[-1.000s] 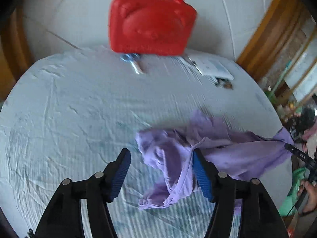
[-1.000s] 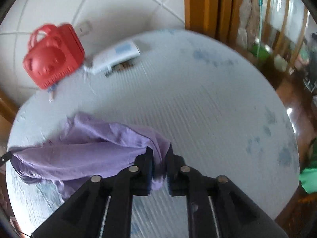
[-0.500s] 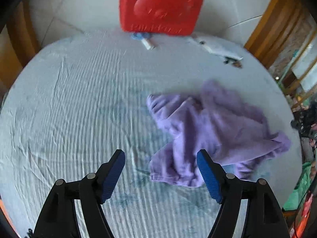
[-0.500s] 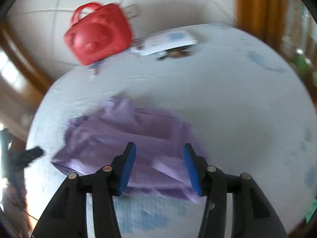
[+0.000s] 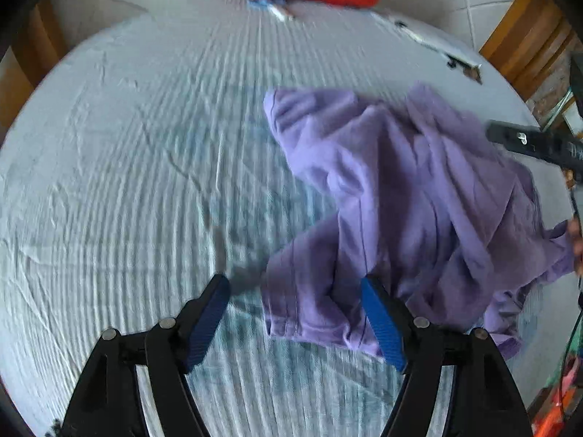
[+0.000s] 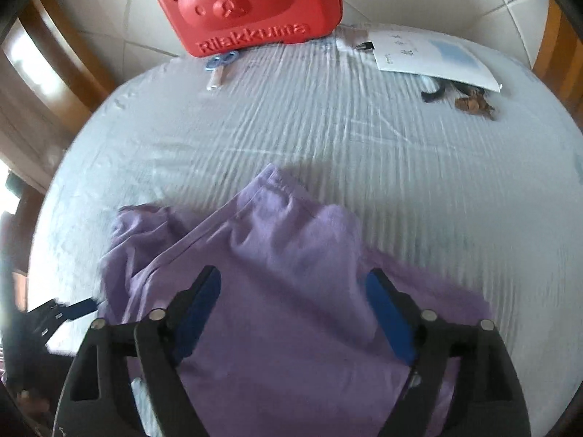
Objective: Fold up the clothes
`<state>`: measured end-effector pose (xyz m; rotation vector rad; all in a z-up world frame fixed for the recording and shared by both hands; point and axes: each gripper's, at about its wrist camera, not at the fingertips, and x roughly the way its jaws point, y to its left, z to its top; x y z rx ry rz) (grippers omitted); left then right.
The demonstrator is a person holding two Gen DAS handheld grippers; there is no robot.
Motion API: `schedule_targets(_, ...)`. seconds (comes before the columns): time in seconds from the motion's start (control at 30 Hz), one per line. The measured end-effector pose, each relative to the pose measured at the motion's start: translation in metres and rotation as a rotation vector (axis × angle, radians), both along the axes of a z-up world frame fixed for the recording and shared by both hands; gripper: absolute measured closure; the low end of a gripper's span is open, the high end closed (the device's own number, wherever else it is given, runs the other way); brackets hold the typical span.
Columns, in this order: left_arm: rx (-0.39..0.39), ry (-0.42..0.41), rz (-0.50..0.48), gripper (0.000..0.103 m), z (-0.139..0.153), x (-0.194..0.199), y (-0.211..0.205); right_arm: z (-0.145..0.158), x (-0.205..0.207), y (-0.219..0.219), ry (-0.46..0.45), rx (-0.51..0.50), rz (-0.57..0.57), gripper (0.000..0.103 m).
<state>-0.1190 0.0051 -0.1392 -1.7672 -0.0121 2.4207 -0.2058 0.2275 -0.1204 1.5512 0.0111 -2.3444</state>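
Observation:
A purple garment [image 5: 400, 189] lies crumpled on the round, cloth-covered table [image 5: 127, 182], right of centre. My left gripper [image 5: 295, 289] is open just above the cloth. The garment's near hem lies between its blue pads, and nothing is gripped. In the right wrist view the same garment [image 6: 291, 255] spreads under and ahead of my right gripper [image 6: 293, 276], which hangs open over it, holding nothing. The black body of the right tool [image 5: 528, 142] shows at the garment's far right side, with a hand [image 5: 575, 233] below it.
A red bear-faced case [image 6: 247, 3] stands at the table's far edge, with a small blue item [image 6: 220, 62] in front of it. A white paper packet [image 6: 433, 54] and a small brown object [image 6: 473, 103] lie at the back right. Wooden framing rings the table.
The right gripper, shut on the garment a second ago, has opened and let it go. The garment has dropped into a heap. Both grippers have shifted over it; the left stays open.

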Motion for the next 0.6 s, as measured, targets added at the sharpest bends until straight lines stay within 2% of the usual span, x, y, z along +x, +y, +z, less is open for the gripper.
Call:
schedule_targets(0.07, -0.033, 0.01, -0.02, 0.043, 0.003, 0.002, 0.011, -0.011, -0.005, -0.004, -0.012, 0.038, 0.005, 0.02)
schedule_targets(0.1, -0.034, 0.011, -0.024, 0.058, 0.005, 0.002, 0.014, -0.017, -0.008, -0.005, -0.027, 0.054, 0.013, 0.023)
schedule_targets(0.13, -0.017, 0.007, -0.023, 0.073, 0.007, 0.002, 0.016, -0.02, -0.006, -0.007, -0.022, 0.078, 0.027, 0.036)
schedule_targets(0.17, 0.001, 0.004, -0.016, 0.082, 0.01, 0.001, 0.017, -0.022, -0.005, -0.009, -0.016, 0.103, 0.041, 0.049)
schedule_targets(0.2, 0.019, 0.002, -0.003, 0.09, 0.014, 0.0, 0.016, -0.022, -0.003, -0.01, -0.017, 0.122, 0.057, 0.083)
schedule_targets(0.23, 0.025, 0.007, 0.006, 0.091, 0.018, -0.001, 0.017, -0.018, -0.002, -0.006, -0.021, 0.096, 0.051, 0.092)
schedule_targets(0.27, 0.019, 0.025, 0.009, 0.092, 0.025, -0.002, 0.018, -0.015, -0.001, -0.001, -0.025, 0.068, 0.045, 0.094)
schedule_targets(0.33, 0.023, 0.082, 0.006, 0.093, 0.049, -0.006, 0.019, 0.006, 0.004, 0.016, 0.027, 0.024, 0.017, 0.097)
schedule_targets(0.43, 0.025, 0.19, -0.009, 0.093, 0.092, -0.031, 0.028, 0.053, 0.011, 0.052, 0.157, -0.036, -0.056, 0.098)
schedule_targets(0.6, 0.023, 0.364, -0.034, 0.093, 0.161, -0.083, 0.047, 0.117, 0.007, 0.122, 0.345, -0.042, -0.237, 0.098)
